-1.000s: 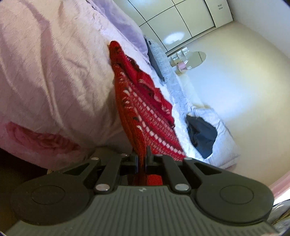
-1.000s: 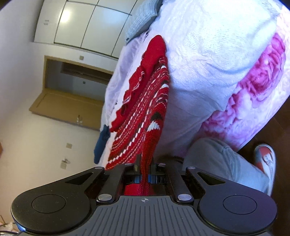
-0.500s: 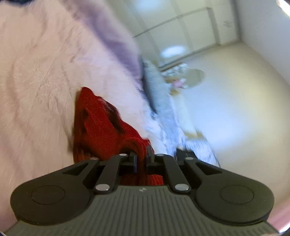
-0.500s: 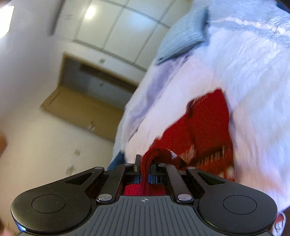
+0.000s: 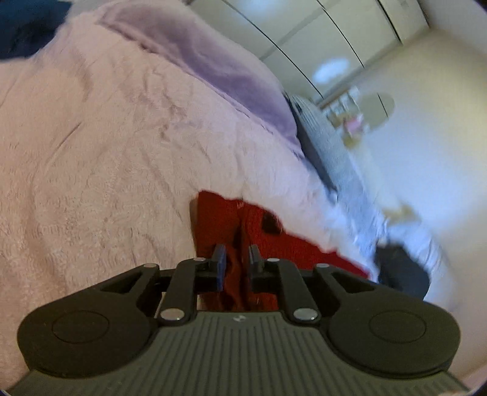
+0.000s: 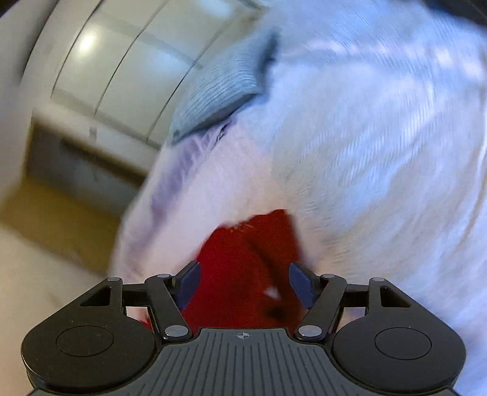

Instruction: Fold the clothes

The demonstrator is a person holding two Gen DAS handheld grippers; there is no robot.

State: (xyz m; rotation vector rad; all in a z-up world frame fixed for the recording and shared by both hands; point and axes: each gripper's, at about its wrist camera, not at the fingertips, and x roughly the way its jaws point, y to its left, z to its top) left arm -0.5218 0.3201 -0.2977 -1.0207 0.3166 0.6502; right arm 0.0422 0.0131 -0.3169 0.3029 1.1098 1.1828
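A red knitted sweater [image 5: 283,240] lies folded over on the pale pink bedspread [image 5: 106,167]. My left gripper [image 5: 236,259] sits low over its near edge. Its jaws are opening, and a ridge of red knit still stands in the narrow gap without being pinched. In the right wrist view the same sweater [image 6: 240,243] lies flat on the bedspread [image 6: 365,152]. My right gripper [image 6: 245,283] hovers over it, its jaws opening wide, with the cloth lying loose below and between the fingers. Both views are blurred.
A purple blanket [image 5: 228,70] and a grey-blue pillow [image 6: 225,82] lie further up the bed. A dark garment [image 5: 401,271] rests at the right near the sweater, and another dark cloth [image 5: 24,24] sits at the top left. White wardrobe doors [image 6: 106,61] stand behind.
Both grippers swept forward over the bed, carrying the sweater's hem onto itself. The right jaws went from shut on the knit to wide apart; the left jaws have parted.
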